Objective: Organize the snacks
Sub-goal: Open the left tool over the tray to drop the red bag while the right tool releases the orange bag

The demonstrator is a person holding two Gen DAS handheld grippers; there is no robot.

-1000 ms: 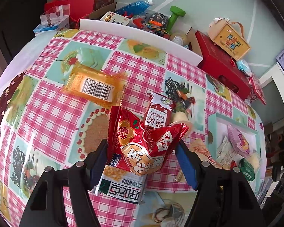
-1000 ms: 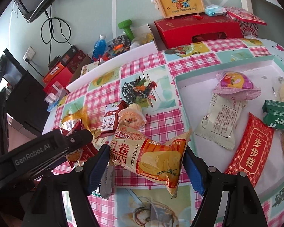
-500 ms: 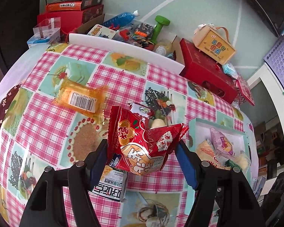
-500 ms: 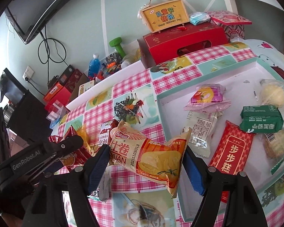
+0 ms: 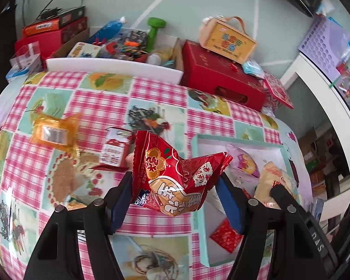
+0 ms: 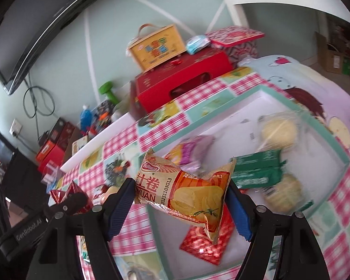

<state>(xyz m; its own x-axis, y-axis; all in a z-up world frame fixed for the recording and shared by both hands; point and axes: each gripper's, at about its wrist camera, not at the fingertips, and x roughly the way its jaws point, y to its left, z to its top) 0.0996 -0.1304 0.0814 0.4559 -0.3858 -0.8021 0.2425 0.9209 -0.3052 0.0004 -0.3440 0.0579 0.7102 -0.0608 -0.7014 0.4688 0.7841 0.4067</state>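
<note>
Two close downward views, shared tray [image 5: 199, 182]

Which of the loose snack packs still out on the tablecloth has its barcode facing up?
The orange pack, lying far left on the tablecloth. The small red-and-white pack beside it shows printed text, no barcode.

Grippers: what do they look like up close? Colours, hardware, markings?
Both match: the left gripper and the right gripper have matte black angular frames, round silver bolt heads at the pivots, and blue pads on the inner faces. Seen in the right wrist view, the left unit's black body reads "GenRobot.AI" in pale letters. No cables, hands or sleeves show.
</note>
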